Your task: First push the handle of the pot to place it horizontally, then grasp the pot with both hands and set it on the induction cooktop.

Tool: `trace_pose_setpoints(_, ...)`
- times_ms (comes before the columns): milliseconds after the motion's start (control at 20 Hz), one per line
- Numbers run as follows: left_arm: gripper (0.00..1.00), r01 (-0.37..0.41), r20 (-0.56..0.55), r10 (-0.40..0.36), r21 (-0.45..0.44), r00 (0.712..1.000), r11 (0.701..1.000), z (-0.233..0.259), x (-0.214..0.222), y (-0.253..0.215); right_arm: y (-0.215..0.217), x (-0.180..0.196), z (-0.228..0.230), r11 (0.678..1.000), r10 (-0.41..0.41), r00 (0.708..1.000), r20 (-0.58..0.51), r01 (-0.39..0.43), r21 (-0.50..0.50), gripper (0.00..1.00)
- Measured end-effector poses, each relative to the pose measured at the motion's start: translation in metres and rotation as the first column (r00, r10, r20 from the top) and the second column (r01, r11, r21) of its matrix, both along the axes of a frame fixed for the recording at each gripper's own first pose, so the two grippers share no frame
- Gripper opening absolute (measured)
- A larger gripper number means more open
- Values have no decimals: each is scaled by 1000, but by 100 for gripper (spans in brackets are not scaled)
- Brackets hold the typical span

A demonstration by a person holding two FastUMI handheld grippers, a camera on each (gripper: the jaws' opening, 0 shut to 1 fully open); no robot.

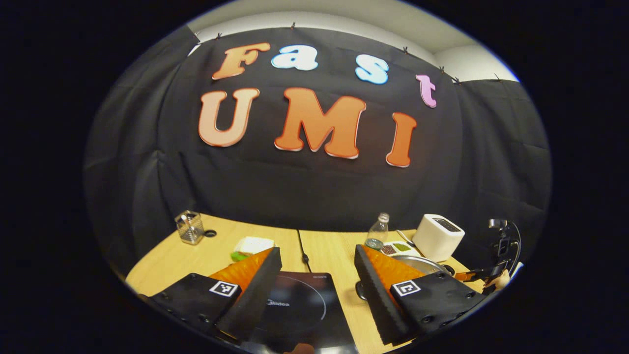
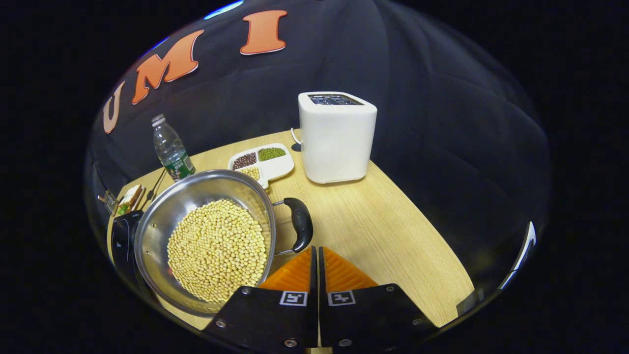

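My right hand-held gripper (image 2: 315, 255), fingers closed together, sits just beside the pot's handle (image 2: 300, 223). My left hand-held gripper (image 1: 317, 268) hangs open above the induction cooktop (image 1: 300, 305) on the worktop (image 2: 373, 221).

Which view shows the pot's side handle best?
The right gripper view: the pot's handle sits whole and close, just beyond the right gripper. The left gripper view catches only a sliver of the pot behind one of its fingers.
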State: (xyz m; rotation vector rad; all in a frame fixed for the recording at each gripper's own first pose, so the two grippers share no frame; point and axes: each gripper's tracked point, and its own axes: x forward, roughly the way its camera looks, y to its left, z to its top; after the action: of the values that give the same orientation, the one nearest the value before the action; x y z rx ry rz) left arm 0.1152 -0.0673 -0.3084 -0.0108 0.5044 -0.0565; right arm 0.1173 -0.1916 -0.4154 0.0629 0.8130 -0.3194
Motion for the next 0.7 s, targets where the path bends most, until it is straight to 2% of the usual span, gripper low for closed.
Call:
trace_pose_setpoints(100, 98, 26, -56, -28, -24, 998, 999, -30, -3, -18, 5, 3, 8, 1000, 14, 999, 31, -14, 14, 5)
trace_pose_setpoints(200, 99, 54, -104, -56, -27, 993, 998, -57, -3, -34, 8, 8, 16, 999, 29, 998, 60, -30, 14, 23)
trace_pose_setpoints(250, 99, 67, -128, -70, -29, 989, 997, -72, -3, -42, 9, 11, 17, 999, 40, 997, 68, -41, 4, 40)
trace_pose_setpoints(350, 99, 89, -164, -93, -32, 982, 995, -96, 1, -56, 7, 18, 18, 998, 60, 995, 76, -59, -21, 55)
trace_pose_setpoints(400, 99, 100, -179, -104, -32, 978, 995, -108, 3, -63, 6, 22, 16, 998, 66, 995, 77, -64, -30, 60)
trace_pose_setpoints(450, 99, 109, -194, -113, -31, 975, 994, -121, 5, -69, 6, 26, 14, 997, 68, 995, 76, -65, -37, 75)
trace_pose_setpoints(550, 99, 132, -231, -137, -39, 963, 991, -145, 10, -82, 6, 34, 9, 997, 74, 994, 79, -72, -37, 84)
trace_pose_setpoints(700, 99, 153, -294, -161, -51, 942, 987, -180, 12, -97, 8, 42, 0, 996, 88, 994, 71, -87, -22, 92)
